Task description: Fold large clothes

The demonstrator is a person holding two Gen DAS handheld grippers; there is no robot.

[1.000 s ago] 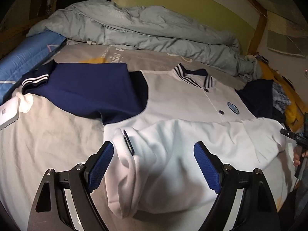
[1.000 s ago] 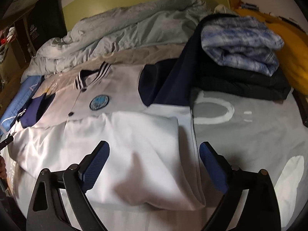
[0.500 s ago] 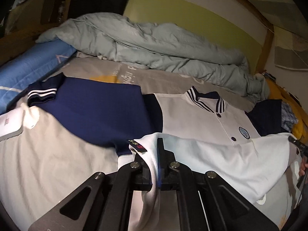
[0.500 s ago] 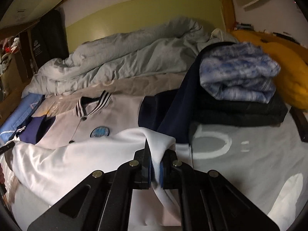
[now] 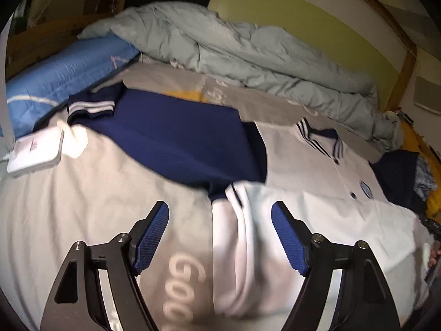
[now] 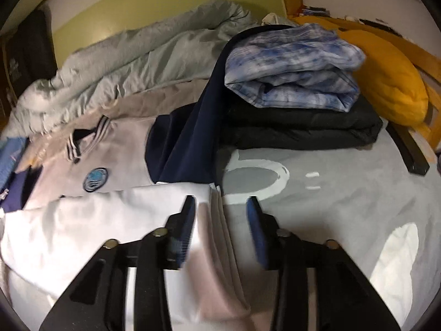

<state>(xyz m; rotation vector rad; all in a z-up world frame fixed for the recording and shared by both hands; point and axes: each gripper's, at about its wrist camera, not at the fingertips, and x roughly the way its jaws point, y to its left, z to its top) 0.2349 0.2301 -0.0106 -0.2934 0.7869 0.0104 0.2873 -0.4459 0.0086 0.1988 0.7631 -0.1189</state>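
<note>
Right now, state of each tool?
Left tool: jaws opening, pads clear of the white jacket.
Right tool: jaws opening, jacket edge between them, not gripped.

The room was dim, lit from near the cameras; the white jacket [image 5: 317, 215] glared, corners fell black, fisheye bent the edges, and motion blur smeared the near cloth.

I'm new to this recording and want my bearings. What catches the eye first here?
The white jacket with navy sleeves, spread across the bed, its hem folded up toward the chest. The left gripper and right gripper are opening over its two lower corners. At the right side sits a stack of folded clothes beside a yellow pillow.
</note>
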